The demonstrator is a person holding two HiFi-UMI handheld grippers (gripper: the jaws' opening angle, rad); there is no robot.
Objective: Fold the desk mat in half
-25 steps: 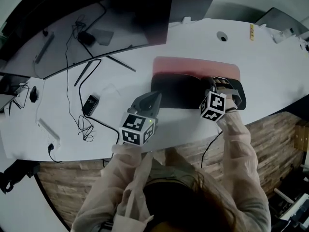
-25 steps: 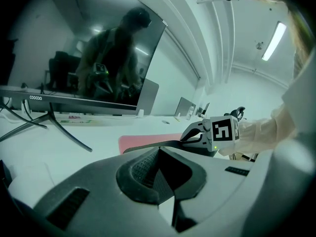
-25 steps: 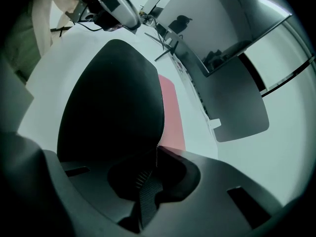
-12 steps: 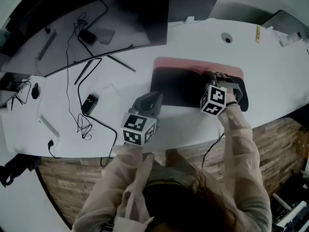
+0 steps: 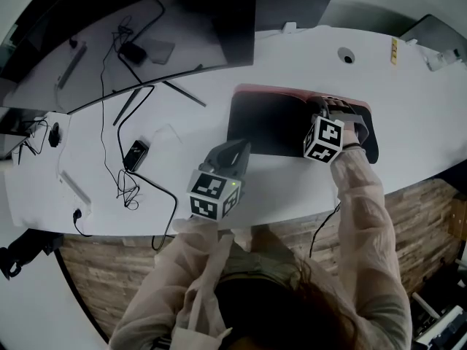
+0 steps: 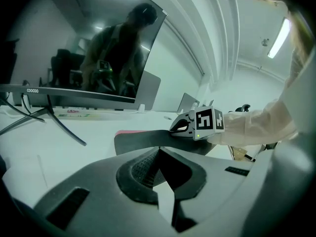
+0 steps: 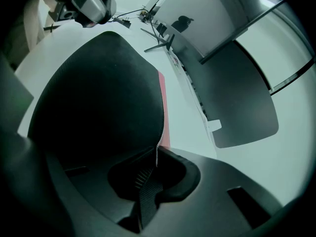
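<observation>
The right tongs [image 7: 157, 154] pinch the desk mat [image 5: 266, 126], so lay its edge flat on the pink edge [image 5: 292, 91] just past them; the left tongs [image 6: 158, 152] are pressed together, empty.

My right gripper [image 7: 157, 157] has its jaws pinched on the edge of the desk mat [image 7: 98, 98]. The mat's black underside is turned up and its pink face [image 7: 166, 117] shows as a strip beside it on the worktop [image 7: 185, 110]. My left gripper [image 7: 84, 1] hangs beyond the mat's far end.
</observation>
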